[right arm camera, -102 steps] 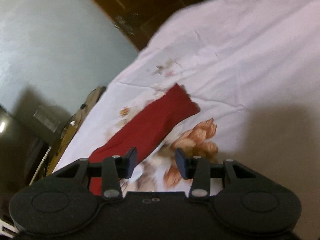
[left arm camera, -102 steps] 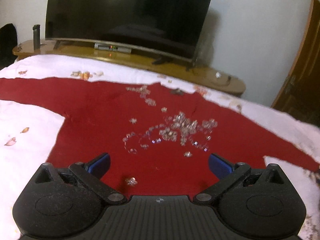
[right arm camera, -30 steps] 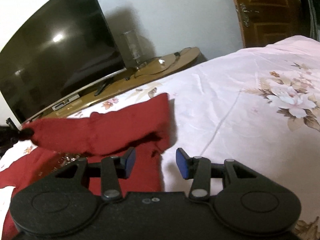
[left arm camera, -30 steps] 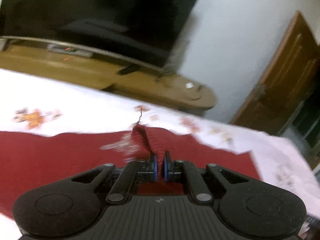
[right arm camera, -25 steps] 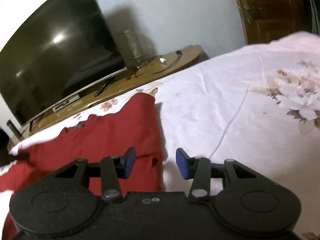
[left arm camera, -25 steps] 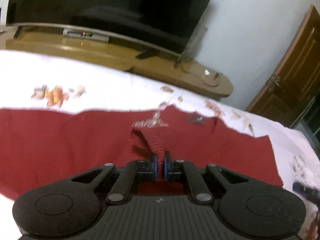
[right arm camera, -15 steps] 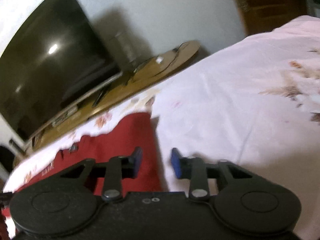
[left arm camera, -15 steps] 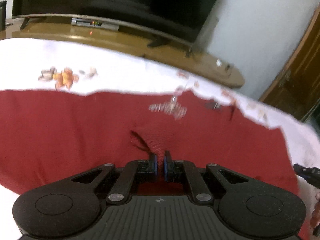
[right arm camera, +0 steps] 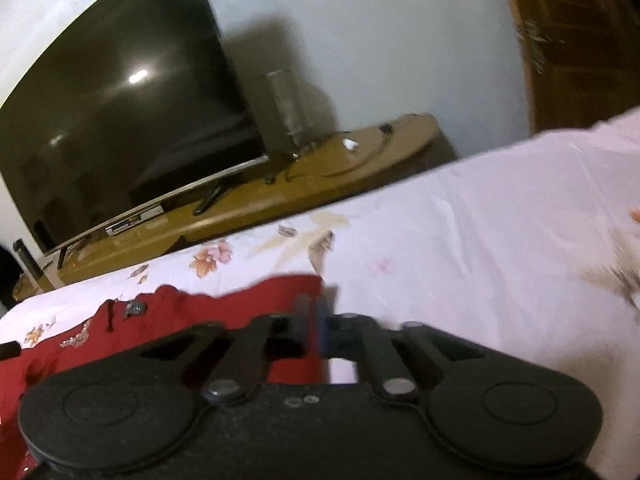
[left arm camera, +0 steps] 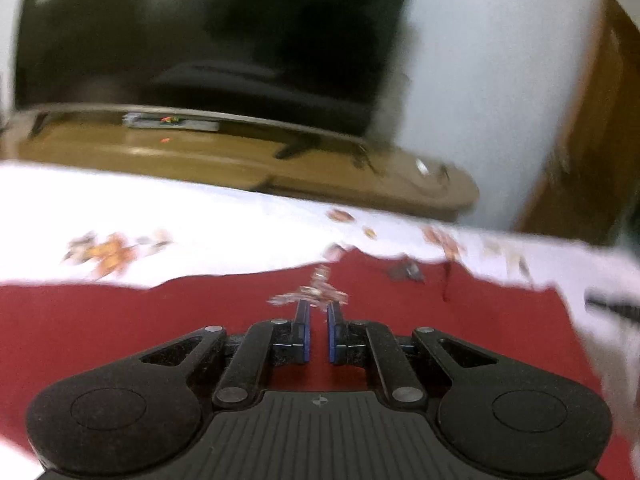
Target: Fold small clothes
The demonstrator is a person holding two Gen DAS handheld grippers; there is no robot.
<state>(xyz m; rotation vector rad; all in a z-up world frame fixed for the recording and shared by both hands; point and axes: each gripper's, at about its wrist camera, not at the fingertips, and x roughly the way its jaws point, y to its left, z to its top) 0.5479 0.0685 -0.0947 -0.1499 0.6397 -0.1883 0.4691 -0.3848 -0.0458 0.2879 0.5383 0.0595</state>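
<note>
Premises: private home, bedroom w/ TV. Evidence: bed w/ white floral-print sheet (right arm camera: 460,240) in foreground; large curved flat-screen TV (right arm camera: 116,120) on low wooden TV stand (right arm camera: 320,184) vs. plain white wall (right arm camera: 380,40); set-top box (right arm camera: 134,220) under screen; panelled wooden door (right arm camera: 576,32) at right. Red garment (left arm camera: 120,332) lies on bed. Domestic furnishings throughout, lighting dim.

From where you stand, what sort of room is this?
Most likely a bedroom in a home. A big dark television stands on a low wooden stand, a wooden door is at the right, and the red garment lies on a flowered bedsheet, seemingly a bed.
</note>
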